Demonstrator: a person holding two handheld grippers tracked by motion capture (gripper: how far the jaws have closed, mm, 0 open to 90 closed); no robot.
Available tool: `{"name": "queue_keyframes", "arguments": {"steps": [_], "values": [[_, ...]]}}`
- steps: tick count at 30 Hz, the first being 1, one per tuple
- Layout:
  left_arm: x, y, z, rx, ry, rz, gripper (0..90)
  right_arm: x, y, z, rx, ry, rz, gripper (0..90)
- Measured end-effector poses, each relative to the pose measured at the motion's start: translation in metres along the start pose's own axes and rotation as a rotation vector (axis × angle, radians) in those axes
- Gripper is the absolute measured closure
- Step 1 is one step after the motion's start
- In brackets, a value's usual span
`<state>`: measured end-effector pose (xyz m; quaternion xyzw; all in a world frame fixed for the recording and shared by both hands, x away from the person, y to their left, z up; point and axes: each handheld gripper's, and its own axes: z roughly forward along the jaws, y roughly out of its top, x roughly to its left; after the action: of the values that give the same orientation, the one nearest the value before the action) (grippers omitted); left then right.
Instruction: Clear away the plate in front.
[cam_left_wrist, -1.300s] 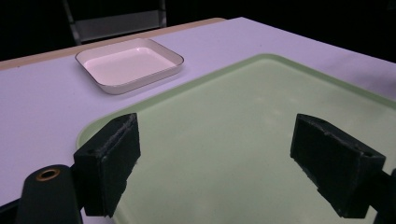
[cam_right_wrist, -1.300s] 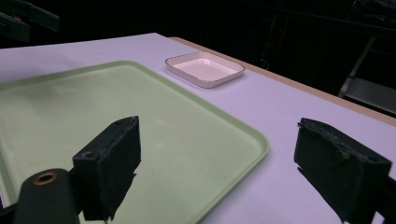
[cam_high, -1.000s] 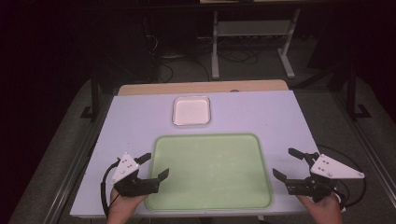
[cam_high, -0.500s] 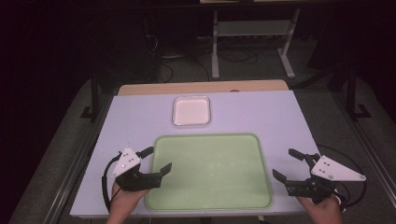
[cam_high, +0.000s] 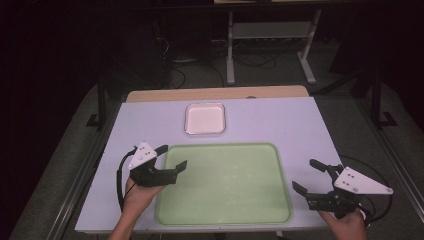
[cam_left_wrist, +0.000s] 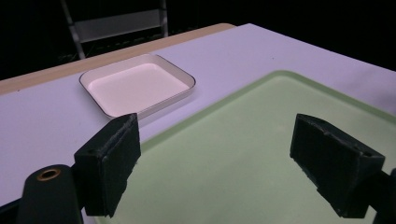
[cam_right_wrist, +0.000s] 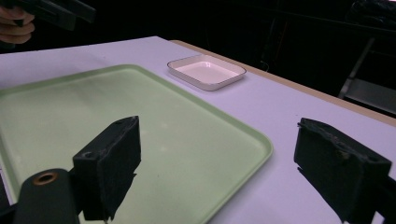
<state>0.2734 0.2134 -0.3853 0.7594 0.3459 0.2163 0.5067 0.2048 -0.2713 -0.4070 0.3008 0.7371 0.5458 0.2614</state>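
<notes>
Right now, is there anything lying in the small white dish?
No, the small white dish lies bare, nothing in it, beyond the green tray in the left tool's view.

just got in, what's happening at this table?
A person holds a tool in each hand over a lavender table. The left tool hangs open over the near-left corner of the empty, flat pale green plastic tray. The right tool is open beside its right edge. A small white rectangular dish sits empty behind the tray.
</notes>
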Motion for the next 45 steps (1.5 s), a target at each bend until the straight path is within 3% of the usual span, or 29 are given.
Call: {"name": "queue_keyframes", "arguments": {"steps": [11,16,27,45], "values": [[0.013,0.017,0.028,0.027,-0.002,-0.01,16.4,0.0,0.001,0.0,-0.009,0.005,-0.003,13.8],[0.019,0.026,0.042,0.057,0.004,0.015,17.1,0.0,0.0,0.0,-0.006,0.004,0.0,13.8],[0.033,0.039,0.064,0.062,0.011,0.011,19.2,-0.001,0.0,-0.001,-0.007,0.004,0.003,13.8],[0.065,0.057,0.096,0.078,0.044,-0.042,20.8,-0.005,-0.001,-0.002,-0.012,-0.002,0.011,13.8]]}}
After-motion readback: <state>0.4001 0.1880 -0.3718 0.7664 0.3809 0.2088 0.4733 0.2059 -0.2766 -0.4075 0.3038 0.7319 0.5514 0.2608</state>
